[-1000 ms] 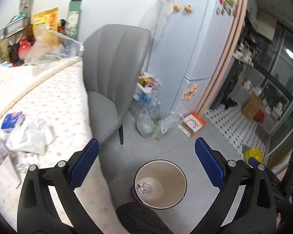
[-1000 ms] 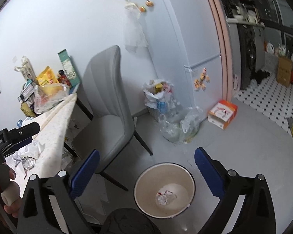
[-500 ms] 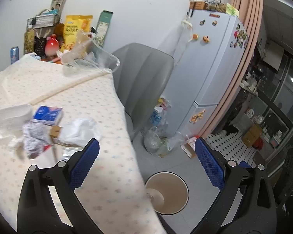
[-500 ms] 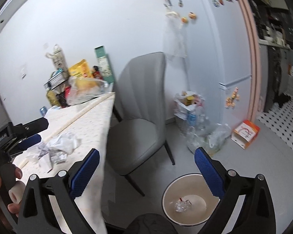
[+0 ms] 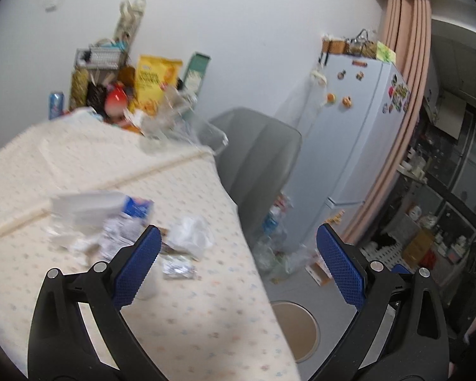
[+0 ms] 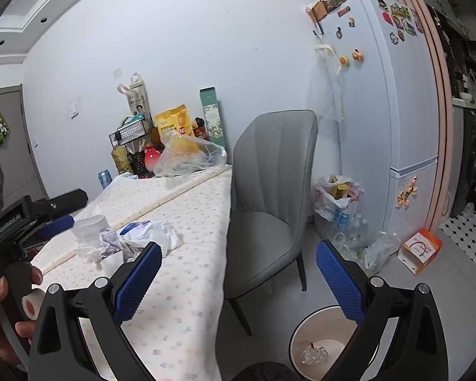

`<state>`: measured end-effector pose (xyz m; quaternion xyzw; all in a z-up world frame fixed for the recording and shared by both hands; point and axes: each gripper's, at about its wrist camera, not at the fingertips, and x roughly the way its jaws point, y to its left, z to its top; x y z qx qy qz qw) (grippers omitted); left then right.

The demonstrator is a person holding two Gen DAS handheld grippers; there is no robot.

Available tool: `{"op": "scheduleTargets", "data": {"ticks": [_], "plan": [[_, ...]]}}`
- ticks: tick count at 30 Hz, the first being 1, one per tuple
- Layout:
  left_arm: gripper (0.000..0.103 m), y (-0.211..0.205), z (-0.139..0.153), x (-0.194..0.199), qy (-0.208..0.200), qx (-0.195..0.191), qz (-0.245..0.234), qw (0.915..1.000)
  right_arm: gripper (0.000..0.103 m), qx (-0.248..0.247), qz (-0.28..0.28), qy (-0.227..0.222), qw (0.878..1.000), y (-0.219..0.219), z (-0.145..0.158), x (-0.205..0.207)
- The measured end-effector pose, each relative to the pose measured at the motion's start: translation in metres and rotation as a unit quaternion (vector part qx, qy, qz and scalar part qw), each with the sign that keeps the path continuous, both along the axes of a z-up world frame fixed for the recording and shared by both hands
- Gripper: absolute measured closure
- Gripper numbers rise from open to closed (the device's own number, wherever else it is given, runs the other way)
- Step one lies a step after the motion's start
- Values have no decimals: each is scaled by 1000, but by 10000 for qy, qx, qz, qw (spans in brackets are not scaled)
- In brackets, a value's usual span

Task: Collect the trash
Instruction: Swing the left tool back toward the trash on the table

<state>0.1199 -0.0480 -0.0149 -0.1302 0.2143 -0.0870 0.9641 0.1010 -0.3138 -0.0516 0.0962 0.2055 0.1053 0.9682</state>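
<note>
Both sets of jaws are standing spread wide, gripping nothing: the left gripper is hovering over the table, the right gripper beside its edge. Crumpled wrappers and a white plastic bag are lying clustered on the table. A trash bin is sitting on the floor, holding a clear wrapper.

A lived-in home dining corner: a magnet-covered fridge at two o'clock, a grey chair beside a cloth-covered table, snack bags at eleven o'clock.
</note>
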Motion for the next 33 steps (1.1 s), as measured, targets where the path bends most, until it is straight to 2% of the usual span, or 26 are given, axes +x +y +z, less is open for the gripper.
{"op": "scheduleTargets", "data": {"ticks": [7, 10, 12, 18, 24, 28, 33], "plan": [[6, 24, 1, -18, -84, 111, 207, 9997, 8, -25, 306, 158, 9994, 25, 7, 5], [6, 44, -2, -24, 19, 53, 416, 9991, 8, 50, 327, 213, 9992, 36, 9, 7], [6, 56, -7, -27, 74, 223, 619, 9978, 8, 50, 373, 246, 9990, 43, 8, 8], [6, 99, -18, -33, 178, 253, 1187, 9924, 8, -203, 719, 396, 9964, 75, 1, 10], [6, 115, -37, -17, 553, 44, 1032, 9931, 9, -202, 981, 577, 9933, 89, -11, 18], [6, 109, -43, -6, 641, 163, 930, 9935, 19, -138, 1059, 807, 9910, 88, -20, 30], [11, 108, -45, 9, 685, 258, 1062, 9916, 24, -86, 1106, 927, 9895, 86, -27, 41]]}}
